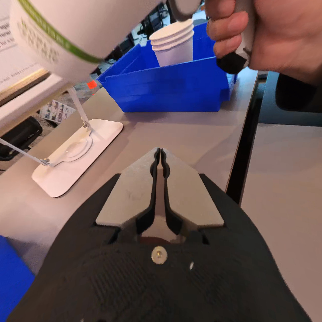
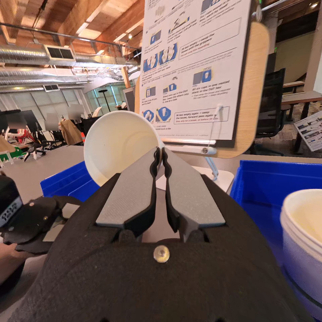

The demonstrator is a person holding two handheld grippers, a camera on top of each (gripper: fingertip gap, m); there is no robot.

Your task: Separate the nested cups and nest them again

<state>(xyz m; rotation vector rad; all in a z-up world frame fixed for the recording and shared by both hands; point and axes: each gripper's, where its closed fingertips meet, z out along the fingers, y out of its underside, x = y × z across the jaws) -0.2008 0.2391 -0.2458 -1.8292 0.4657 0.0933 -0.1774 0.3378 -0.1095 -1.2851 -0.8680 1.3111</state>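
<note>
My right gripper (image 2: 160,150) is shut on the rim wall of a white paper cup (image 2: 115,148). It holds the cup tilted in the air, its open mouth facing the camera, above the left blue bin (image 2: 69,181). A nested stack of white cups (image 2: 303,235) stands in the right blue bin (image 2: 261,191). In the left wrist view this stack (image 1: 171,47) stands upright in the blue bin (image 1: 165,90). My left gripper (image 1: 160,150) is shut with nothing between its pads, above the bare grey table (image 1: 183,132).
A board with an instruction sheet (image 2: 191,69) stands on a white stand base (image 1: 78,156) at the back of the table. A hand (image 1: 270,34) holding the right gripper is at the top right of the left wrist view. A dark gap (image 1: 244,148) divides two table tops. About 15 centimetres separates my left fingertips from my right.
</note>
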